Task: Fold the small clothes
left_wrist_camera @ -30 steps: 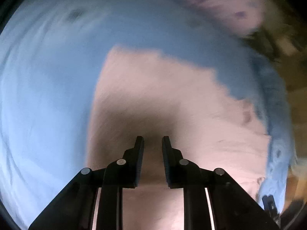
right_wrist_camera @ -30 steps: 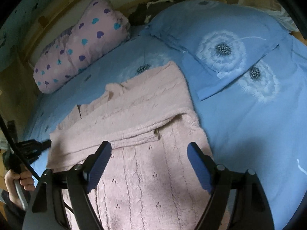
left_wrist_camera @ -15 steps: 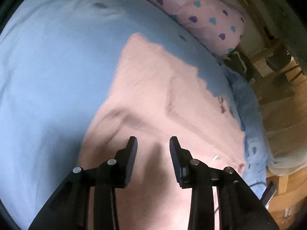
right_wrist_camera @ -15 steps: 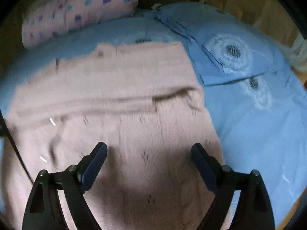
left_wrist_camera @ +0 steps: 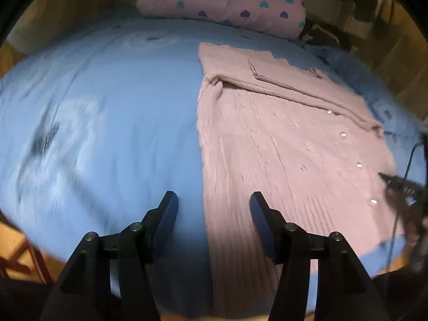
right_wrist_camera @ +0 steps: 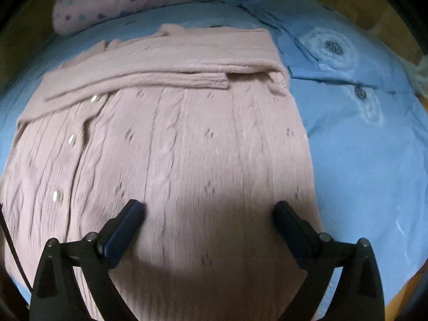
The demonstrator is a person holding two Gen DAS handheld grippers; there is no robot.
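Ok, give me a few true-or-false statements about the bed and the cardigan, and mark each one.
1. The pink cable-knit cardigan lies flat on the blue bedsheet. True.
2. A sleeve is folded across its upper part. True.
3. The right gripper clamps the cardigan. False: its jaws are opening, empty, above the knit.
4. The heart-print pink pillow sits on the cardigan. False: it lies apart, beyond it.
5. The left gripper holds cloth. False: it is opening, nothing between.
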